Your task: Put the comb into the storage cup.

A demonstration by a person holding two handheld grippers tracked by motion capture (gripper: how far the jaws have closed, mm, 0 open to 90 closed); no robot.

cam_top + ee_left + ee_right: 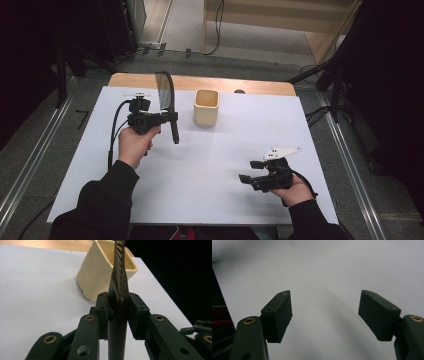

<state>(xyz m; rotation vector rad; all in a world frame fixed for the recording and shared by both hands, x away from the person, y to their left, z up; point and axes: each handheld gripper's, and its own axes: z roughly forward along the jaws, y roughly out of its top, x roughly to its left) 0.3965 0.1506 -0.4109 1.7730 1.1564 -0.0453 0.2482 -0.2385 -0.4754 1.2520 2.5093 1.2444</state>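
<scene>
holding a black tool with a mesh head (165, 90), the left gripper (165, 118) sits just left of the cream cup (206, 107), which stands on the white sheet (210, 155) toward the far side of the bench (200, 82). in the high view the tool's dark handle (174, 131) hangs down below the gripper while the mesh head rises above it, near the cup's left side but apart from it. in the left gripper view the fingers (103, 312) pinch the handle (117, 330) from both sides, and the ribbed edge of the head (120, 270) stands straight up in front of the cup (95, 277). whether the tool is a strainer or a swatter i cannot tell.

the right gripper (252, 171) rests low over the sheet, well to the right of the cup and nearer the person, held by the right hand (295, 190). a grey plate (281, 152) sits on top of it. in the right gripper view its fingers (278, 315) are spread wide with nothing between them, and the plain white sheet (324, 277) lies beyond.

the left hand (134, 145) grips the left gripper's body, and a black cable (114, 132) loops from it on the side away from the cup.
</scene>
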